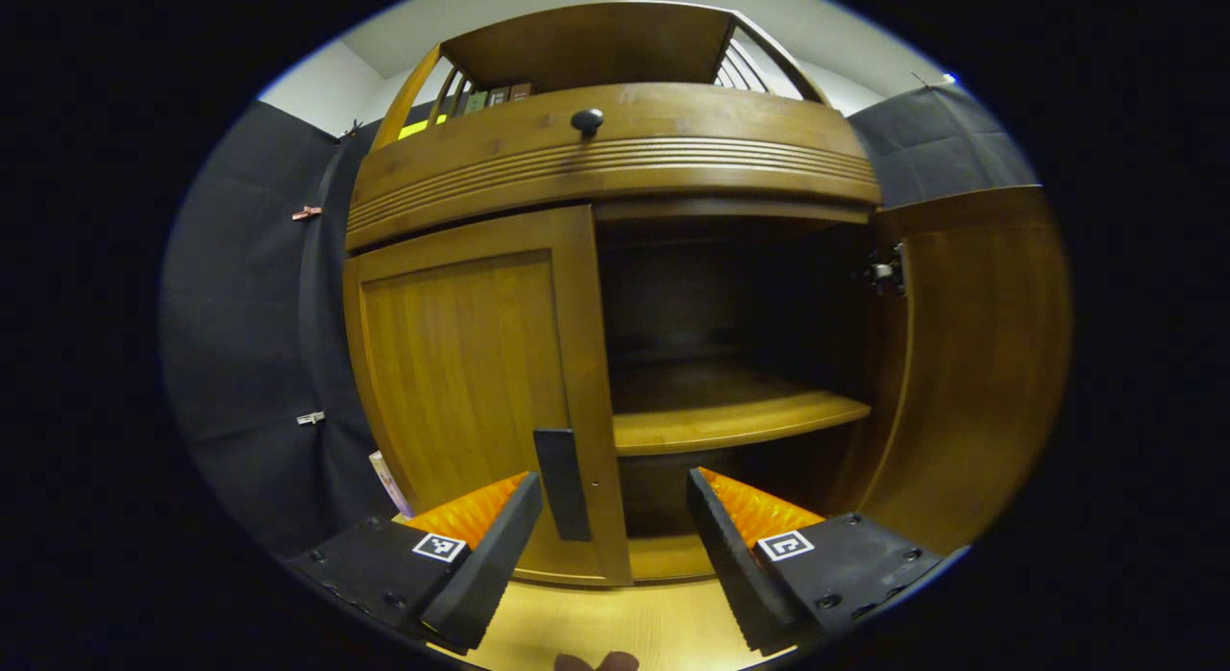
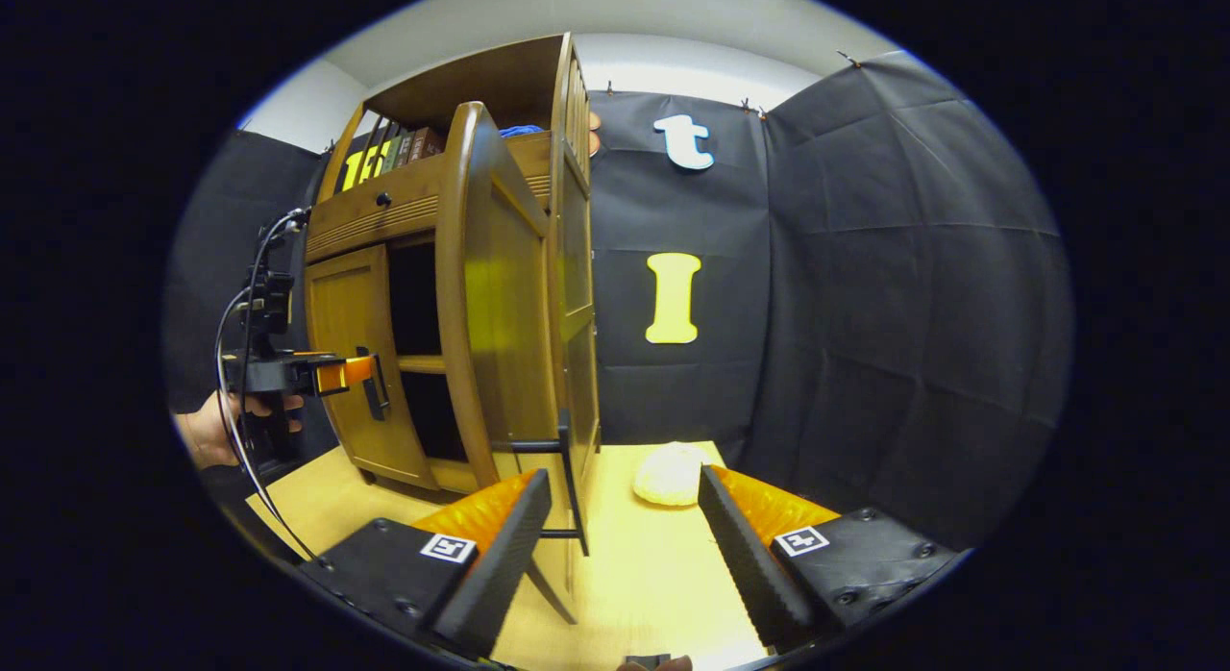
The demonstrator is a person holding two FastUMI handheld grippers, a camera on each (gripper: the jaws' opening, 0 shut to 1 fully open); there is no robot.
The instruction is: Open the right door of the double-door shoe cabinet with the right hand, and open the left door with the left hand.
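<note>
Left gripper [image 1: 615,517] is hovering spread wide, holding nothing, with the left door's handle [image 1: 562,484] sitting between its fingers toward eleven o'clock and the left door [image 1: 471,363] shut. Right gripper [image 2: 620,527] is gaping too, the right door's handle [image 2: 574,498] standing untouched between its fingers. Right door [image 2: 490,306] is hanging wide open at eleven o'clock, beside a pale lump [image 2: 670,474] on the floor.

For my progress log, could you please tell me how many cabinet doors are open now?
1: the right door is swung wide open; the left door is shut, its handle between the left gripper's open fingers.
</note>
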